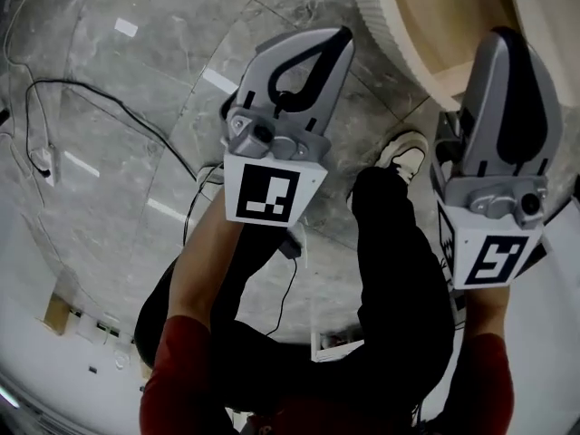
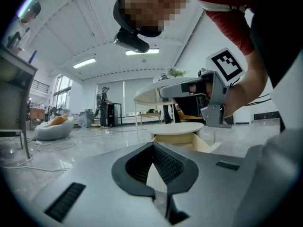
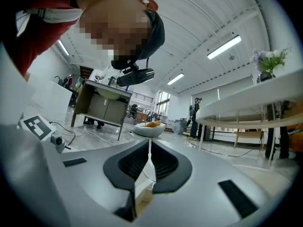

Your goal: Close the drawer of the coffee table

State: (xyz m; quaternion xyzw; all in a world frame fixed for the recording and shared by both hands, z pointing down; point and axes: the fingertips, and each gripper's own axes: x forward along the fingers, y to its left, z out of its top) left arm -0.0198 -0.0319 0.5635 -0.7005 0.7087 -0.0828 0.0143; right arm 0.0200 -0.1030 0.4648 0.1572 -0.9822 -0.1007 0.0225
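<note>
1. The left gripper (image 1: 313,62) and right gripper (image 1: 512,80) point level, side by side, the jaws of both clenched on nothing.
2. The coffee table's (image 2: 177,127) drawer (image 2: 189,141) (pale wood inside) stands open ahead of the left gripper.

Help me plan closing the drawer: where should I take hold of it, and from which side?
Its front wall, from the side facing you. The drawer juts out from under the round top toward you, open upward, so you could pinch that wall's rim or press its outer face.

Two grippers (image 1: 337,42) (image 1: 507,43) — one drawer (image 1: 439,12)
</note>
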